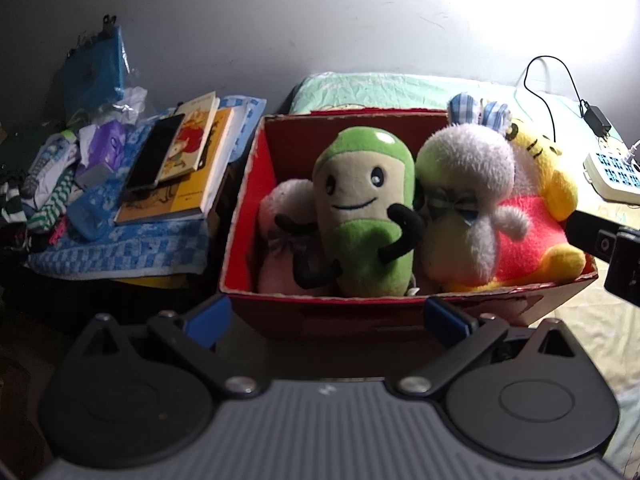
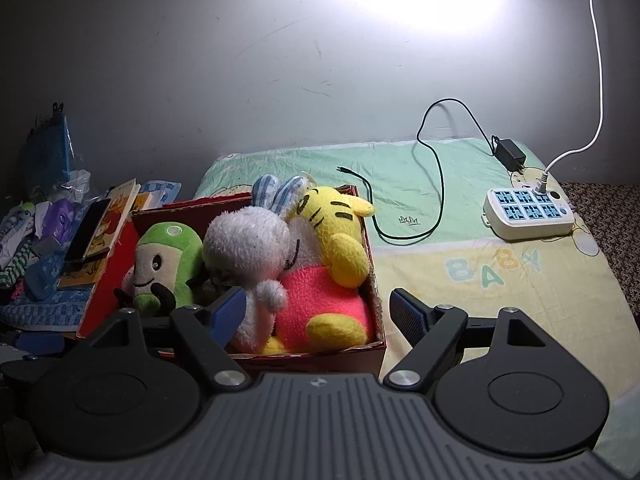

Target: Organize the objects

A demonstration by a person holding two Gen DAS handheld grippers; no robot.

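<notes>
Both my left claw (image 1: 326, 320) and right claw (image 2: 318, 312) stood wide and empty, low in frame before the red box (image 2: 376, 280) of plush toys (image 1: 364, 216).

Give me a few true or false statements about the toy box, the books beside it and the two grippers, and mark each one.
1. The green bean-shaped plush toy sits inside the red cardboard box. True.
2. The dark smartphone lies on the bed sheet next to the white power strip. False: it rests on the stack of illustrated books left of the box.
3. The right gripper is clamped on the yellow tiger plush in a pink shirt. False: its fingers stand wide open, holding nothing.
4. The left gripper is open and empty. True.
5. A white cable is plugged into the power strip. True.
</notes>
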